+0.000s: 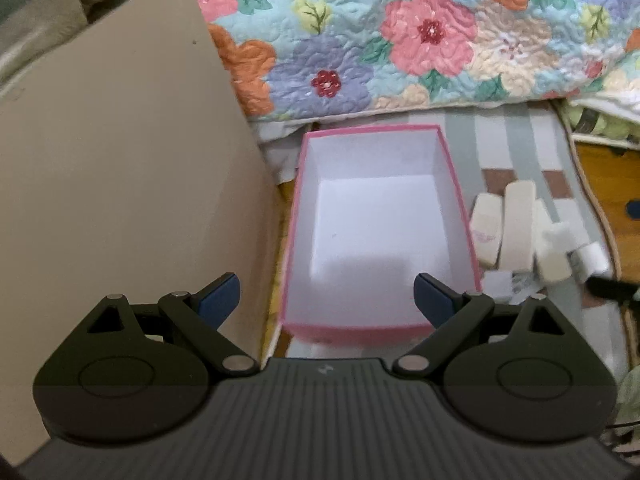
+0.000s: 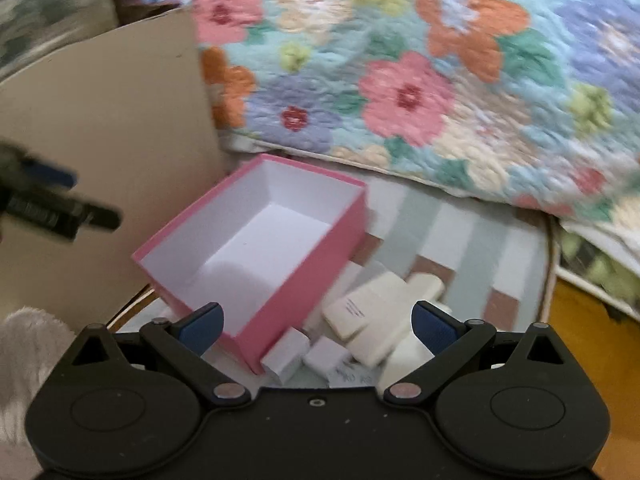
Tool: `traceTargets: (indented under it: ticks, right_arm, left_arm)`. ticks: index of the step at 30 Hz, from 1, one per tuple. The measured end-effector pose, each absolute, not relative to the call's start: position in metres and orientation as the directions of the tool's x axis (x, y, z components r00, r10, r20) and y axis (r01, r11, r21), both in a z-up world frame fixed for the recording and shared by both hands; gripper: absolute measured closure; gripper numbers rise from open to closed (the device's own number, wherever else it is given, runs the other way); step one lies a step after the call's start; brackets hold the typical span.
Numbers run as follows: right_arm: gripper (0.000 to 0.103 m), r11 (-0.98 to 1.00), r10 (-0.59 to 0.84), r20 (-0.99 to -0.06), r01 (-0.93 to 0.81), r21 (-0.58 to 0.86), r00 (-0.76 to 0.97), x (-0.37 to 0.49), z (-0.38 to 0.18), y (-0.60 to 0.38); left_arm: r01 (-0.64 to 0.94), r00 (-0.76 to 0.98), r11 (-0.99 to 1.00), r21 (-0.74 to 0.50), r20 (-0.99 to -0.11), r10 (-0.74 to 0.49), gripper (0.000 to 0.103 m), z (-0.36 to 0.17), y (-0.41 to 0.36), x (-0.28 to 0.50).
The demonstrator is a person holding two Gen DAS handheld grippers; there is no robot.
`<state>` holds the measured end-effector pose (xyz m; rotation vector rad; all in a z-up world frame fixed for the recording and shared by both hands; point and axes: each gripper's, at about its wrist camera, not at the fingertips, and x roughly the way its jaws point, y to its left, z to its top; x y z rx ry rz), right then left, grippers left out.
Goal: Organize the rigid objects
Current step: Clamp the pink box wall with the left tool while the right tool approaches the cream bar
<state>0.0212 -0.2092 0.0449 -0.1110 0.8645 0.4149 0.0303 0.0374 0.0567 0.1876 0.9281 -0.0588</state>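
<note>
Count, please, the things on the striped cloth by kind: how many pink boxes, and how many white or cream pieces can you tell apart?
Pink box, open, nothing inside: 1
Cream flat pieces: about 3
Small white blocks: about 4, since some overlap and blur
Total: about 8

Box (image 1: 380,232) left of blocks (image 1: 520,232), quilt (image 1: 400,32) behind, board (image 1: 120,160) left

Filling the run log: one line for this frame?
left gripper: open, empty | right gripper: open, empty | pink box: empty | white blocks: beside box
</note>
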Motion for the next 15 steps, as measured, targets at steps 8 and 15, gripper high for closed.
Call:
traceTargets:
  ticks: [8, 15]
  right_arm:
    - [0.002, 0.909, 0.286, -0.804, -0.414, 0.055, 0.521, 0.083, 0.008, -0.198]
    - [0.007, 0.933, 0.279, -0.862, -0.332, 0.139, 0.424, 0.121, -0.019, -0.209]
  left_arm:
    - [0.111, 0.520, 0.991, 0.075, -0.854, 0.007, 0.012, 0.019, 0.062, 0.100]
    - [0.135, 0.459, 0.979, 0.150, -0.886, 0.073, 0.012, -0.026, 0.061, 0.140]
